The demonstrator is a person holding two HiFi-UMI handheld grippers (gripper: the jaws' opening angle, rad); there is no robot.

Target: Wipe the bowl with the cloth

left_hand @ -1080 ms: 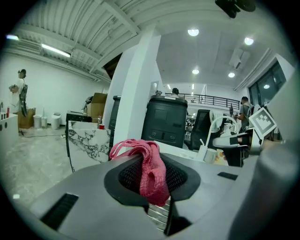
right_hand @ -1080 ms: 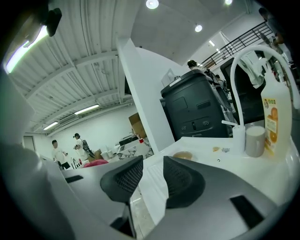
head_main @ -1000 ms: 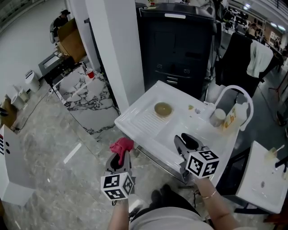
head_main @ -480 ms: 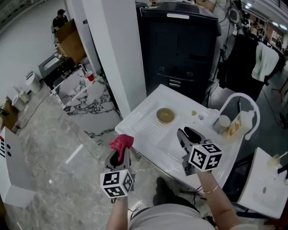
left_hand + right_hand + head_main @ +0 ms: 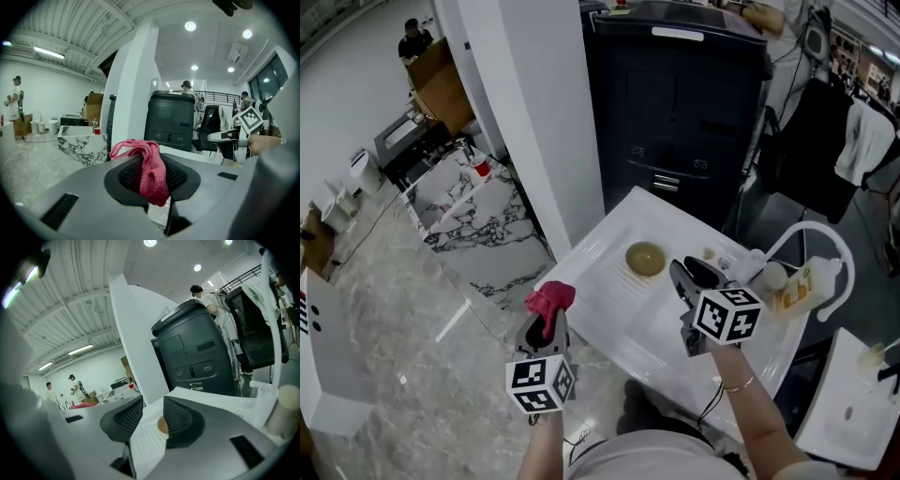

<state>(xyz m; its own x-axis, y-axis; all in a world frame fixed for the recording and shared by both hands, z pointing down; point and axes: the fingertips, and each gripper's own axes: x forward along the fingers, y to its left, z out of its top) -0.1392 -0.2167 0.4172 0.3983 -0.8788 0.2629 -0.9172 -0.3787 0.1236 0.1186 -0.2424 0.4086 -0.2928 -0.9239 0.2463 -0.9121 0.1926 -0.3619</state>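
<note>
While our head view sets the bowl (image 5: pixel 645 258) on the white bench (image 5: pixel 617 311), we read from the gripper views the left hand-held gripper (image 5: pixel 151 176) grasping the pink cloth (image 5: pixel 146 161) and the right hand-held gripper (image 5: pixel 153 420) released.

White counter (image 5: pixel 614 314) w/ a moulded sink top, standing on grey marbled floor (image 5: pixel 403 366), set at an angle, far corner near a dark cabinet. Ribbed drainboard (image 5: pixel 605 272) on its left part. Small tan bowl (image 5: pixel 645 259) sits upright on the counter just right of the ribs, well apart from the other items. Two small pale bits (image 5: pixel 710 252) lie near the back edge, right of the bowl. At the right end: pale cylinder, prob. a cup (image 5: pixel 772 276), touching or just beside a yellowish bottle (image 5: pixel 797 281); white arched tap (image 5: pixel 814 226) loops over both.
</note>
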